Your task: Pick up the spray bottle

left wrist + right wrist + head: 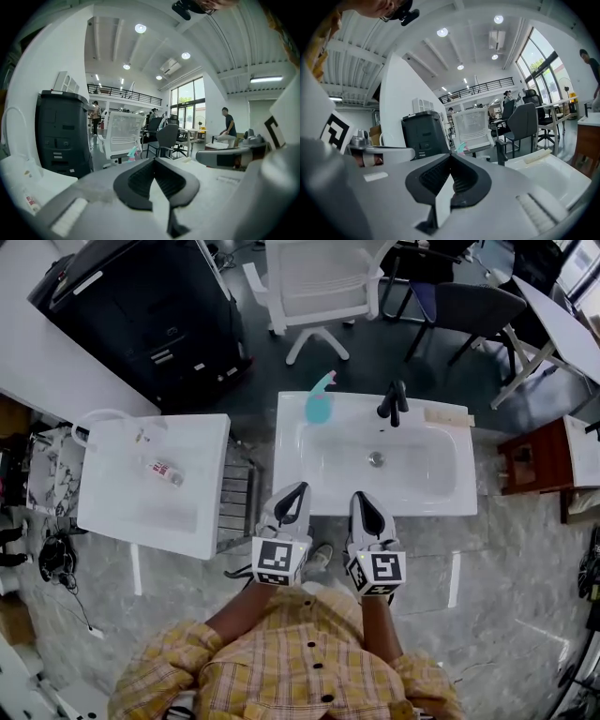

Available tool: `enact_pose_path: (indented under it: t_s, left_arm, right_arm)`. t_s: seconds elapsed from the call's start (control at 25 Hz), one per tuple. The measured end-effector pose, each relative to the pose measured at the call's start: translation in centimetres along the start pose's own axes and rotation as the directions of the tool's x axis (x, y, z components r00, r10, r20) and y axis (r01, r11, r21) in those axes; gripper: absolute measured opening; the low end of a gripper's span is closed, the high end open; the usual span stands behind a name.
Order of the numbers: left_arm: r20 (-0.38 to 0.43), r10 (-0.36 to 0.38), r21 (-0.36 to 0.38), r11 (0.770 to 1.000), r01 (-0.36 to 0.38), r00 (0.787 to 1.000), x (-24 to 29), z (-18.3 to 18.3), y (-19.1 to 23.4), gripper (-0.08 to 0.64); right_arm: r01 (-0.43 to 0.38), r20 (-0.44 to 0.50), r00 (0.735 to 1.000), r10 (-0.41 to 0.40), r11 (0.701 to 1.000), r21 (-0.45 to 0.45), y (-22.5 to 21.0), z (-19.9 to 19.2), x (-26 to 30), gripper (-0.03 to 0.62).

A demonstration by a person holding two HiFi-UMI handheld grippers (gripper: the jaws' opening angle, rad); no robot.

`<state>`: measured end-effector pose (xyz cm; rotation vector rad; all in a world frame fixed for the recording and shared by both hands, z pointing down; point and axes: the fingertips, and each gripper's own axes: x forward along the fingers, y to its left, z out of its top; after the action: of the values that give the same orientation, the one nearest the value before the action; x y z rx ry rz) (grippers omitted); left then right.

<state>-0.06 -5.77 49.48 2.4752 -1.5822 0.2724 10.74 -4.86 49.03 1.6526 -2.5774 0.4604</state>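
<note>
A teal spray bottle (320, 403) with a light trigger head stands on the back left corner of the white sink (309, 502). Its top peeks over the jaw tips in the left gripper view (133, 153) and in the right gripper view (461, 147). My left gripper (296, 493) and right gripper (366, 500) hover side by side at the sink's near rim, well short of the bottle. Both are shut with nothing between their jaws.
A black faucet (393, 402) rises at the sink's back edge, and a pale block (448, 415) lies at its back right corner. A second white basin (187, 512) holding a small tube stands to the left. Beyond are a black cabinet (150, 306), a white office chair (319, 282) and desks.
</note>
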Motion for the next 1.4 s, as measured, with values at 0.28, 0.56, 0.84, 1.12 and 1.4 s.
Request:
enact_pose_path:
  t_s: [0.28, 0.56, 0.84, 1.12, 1.4]
  left_arm:
    - [-0.023, -0.032, -0.013, 0.999, 0.031, 0.999, 3.7, 0.6, 2.9, 0.0]
    - [-0.053, -0.053, -0.026, 0.998, 0.051, 0.997, 7.6, 0.8, 5.2, 0.0]
    - [-0.091, -0.065, -0.019, 0.998, 0.063, 0.994, 11.4, 0.1, 7.3, 0.0]
    - [-0.131, -0.091, 0.008, 0.996, 0.093, 0.987, 15.4, -0.5, 8.8, 0.013]
    - [-0.162, -0.125, 0.032, 0.991, 0.131, 0.979, 18.9, -1.1, 9.7, 0.081]
  right_arm:
    - [0.021, -0.036, 0.999, -0.021, 1.0, -0.009, -0.4, 0.6, 4.2, 0.002]
    - [0.05, -0.052, 0.997, -0.049, 0.999, 0.007, -1.5, 1.0, 7.9, 0.002]
    - [0.078, -0.075, 0.994, -0.077, 0.997, 0.017, -3.0, 0.3, 10.5, 0.002]
    - [0.097, -0.094, 0.991, -0.094, 0.995, 0.028, -3.9, -0.2, 12.8, 0.002]
    - [0.121, -0.117, 0.986, -0.116, 0.992, 0.037, -5.0, -1.1, 14.2, 0.002]
